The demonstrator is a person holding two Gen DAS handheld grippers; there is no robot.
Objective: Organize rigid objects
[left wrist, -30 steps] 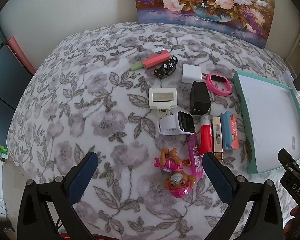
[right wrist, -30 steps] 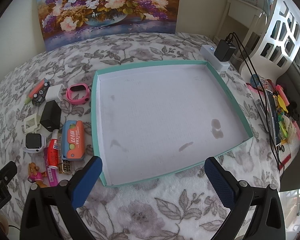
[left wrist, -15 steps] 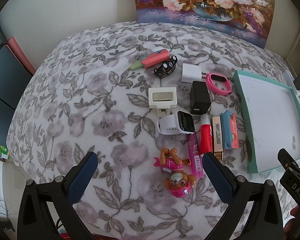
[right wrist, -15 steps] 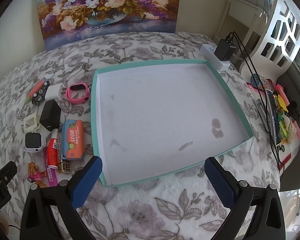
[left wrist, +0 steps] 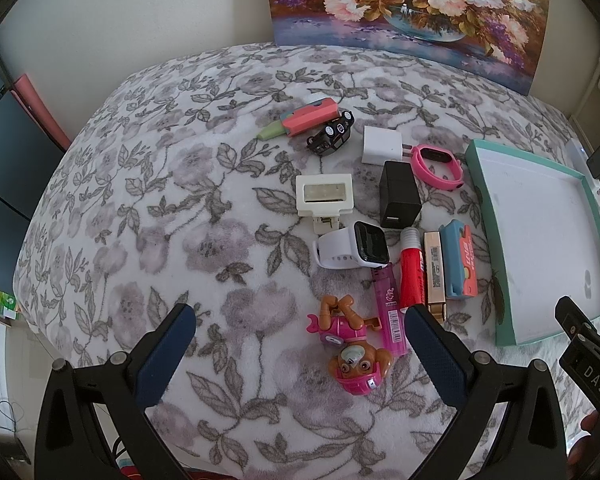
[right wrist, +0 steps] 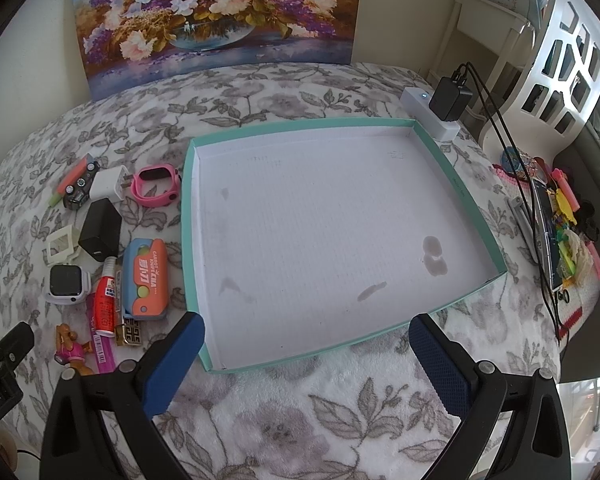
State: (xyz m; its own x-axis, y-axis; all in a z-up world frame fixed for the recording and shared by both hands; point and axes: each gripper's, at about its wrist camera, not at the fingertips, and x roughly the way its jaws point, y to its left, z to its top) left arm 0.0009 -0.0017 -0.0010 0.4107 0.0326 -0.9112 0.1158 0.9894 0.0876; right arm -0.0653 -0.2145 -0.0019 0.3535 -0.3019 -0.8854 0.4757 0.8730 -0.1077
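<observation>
Above the floral blanket [left wrist: 148, 184], both tongs — left tongs [left wrist: 300, 344], right tongs [right wrist: 306, 354] — hang released, gripping nothing.

Blanket [left wrist: 148, 216]: white ground, grey leaf-and-flower print with faint mauve blooms; tray [right wrist: 186, 216]: teal walls, white floor with a few grey stains; painting [right wrist: 216, 12]: pink, white and purple flowers over a blue base. Small items: white smartwatch [left wrist: 352, 250] with black face, pink watch [left wrist: 438, 168], black charger [left wrist: 398, 200], white charger [left wrist: 381, 146], cream frame [left wrist: 325, 195], red tube [left wrist: 413, 274] with white cap, magenta lighter [left wrist: 390, 312], gold lighter [left wrist: 434, 270], blue-and-orange knife case [right wrist: 146, 278], coral-and-green cutter [left wrist: 300, 124], black toy car [left wrist: 331, 138], pink-and-brown toy dog [left wrist: 350, 350]. Both left gripper [left wrist: 300, 344] and right gripper [right wrist: 306, 354]: black frames, dark blue textured pads.
</observation>
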